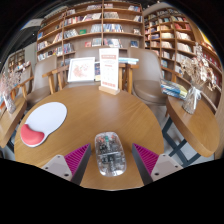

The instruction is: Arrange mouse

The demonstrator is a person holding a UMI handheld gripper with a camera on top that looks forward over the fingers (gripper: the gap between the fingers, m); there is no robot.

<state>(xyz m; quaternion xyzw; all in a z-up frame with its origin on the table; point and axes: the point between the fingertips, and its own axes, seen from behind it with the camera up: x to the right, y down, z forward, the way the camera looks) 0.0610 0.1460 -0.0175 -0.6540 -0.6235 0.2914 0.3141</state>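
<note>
Mouse [109, 153], clear-shelled, is lying on the round wooden surface [90, 112] between the pink pads [74, 157] of the gripper [110, 160], whose fingers are standing released with gaps either side. Beyond, to the left, a white-and-red mouse pad [42, 123] is resting.

We see gripper [109, 158] only as two fingers at bottom of gripper view. Each finger [66, 166] pale grey-white, flat, blocky, tapering toward tip. Inner face of each carries magenta pad [146, 156], triangular in this wide-angle view, surface faintly ribbed or textured. Left pad and right pad match in colour and shape. Finger bodies plain, outer edges lighter than pads. We make out no screws, cables or markings. No hand, sleeve or skin visible to us.
</note>
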